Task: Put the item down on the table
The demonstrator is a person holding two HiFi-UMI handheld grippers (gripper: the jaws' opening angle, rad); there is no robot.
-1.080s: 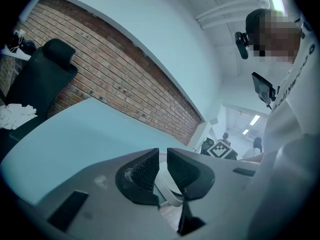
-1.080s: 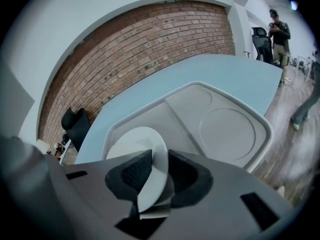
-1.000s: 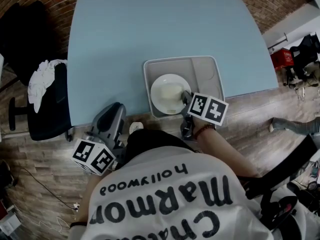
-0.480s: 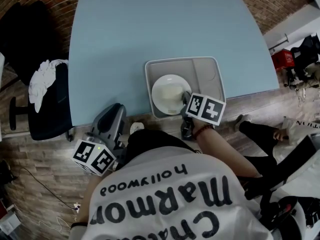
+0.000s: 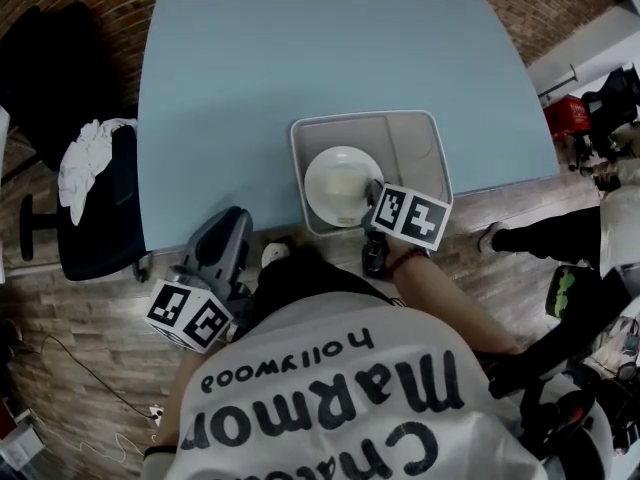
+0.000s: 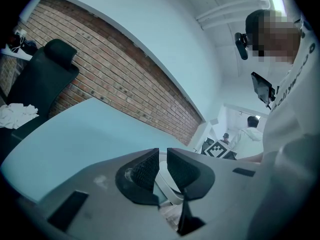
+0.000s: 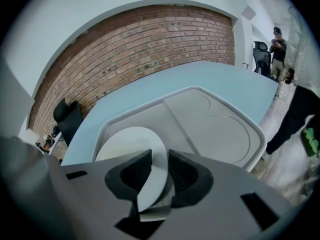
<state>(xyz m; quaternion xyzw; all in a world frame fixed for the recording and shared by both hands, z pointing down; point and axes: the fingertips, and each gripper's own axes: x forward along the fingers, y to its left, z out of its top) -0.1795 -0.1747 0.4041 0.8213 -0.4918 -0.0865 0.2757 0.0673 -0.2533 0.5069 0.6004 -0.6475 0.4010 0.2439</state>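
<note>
A white plate (image 5: 340,183) lies in the left compartment of a grey tray (image 5: 412,153) at the near edge of the light-blue table (image 5: 300,58). My right gripper (image 5: 372,197) is shut on the plate's near rim. In the right gripper view the plate (image 7: 129,144) runs up between the jaws of that gripper (image 7: 159,167), slightly tilted over the tray (image 7: 220,134). My left gripper (image 5: 237,218) is held off the table's near-left edge, by the person's body. In its own view the left gripper (image 6: 162,160) has its jaws almost together with nothing held.
A black office chair (image 5: 100,208) with a white cloth (image 5: 82,156) stands left of the table. A bystander's leg (image 5: 545,236) and dark gear are on the wooden floor at the right. The tray's right compartment (image 7: 225,134) holds nothing.
The bystander's legs at the right have shifted. Plate, tray and both grippers have barely moved.
</note>
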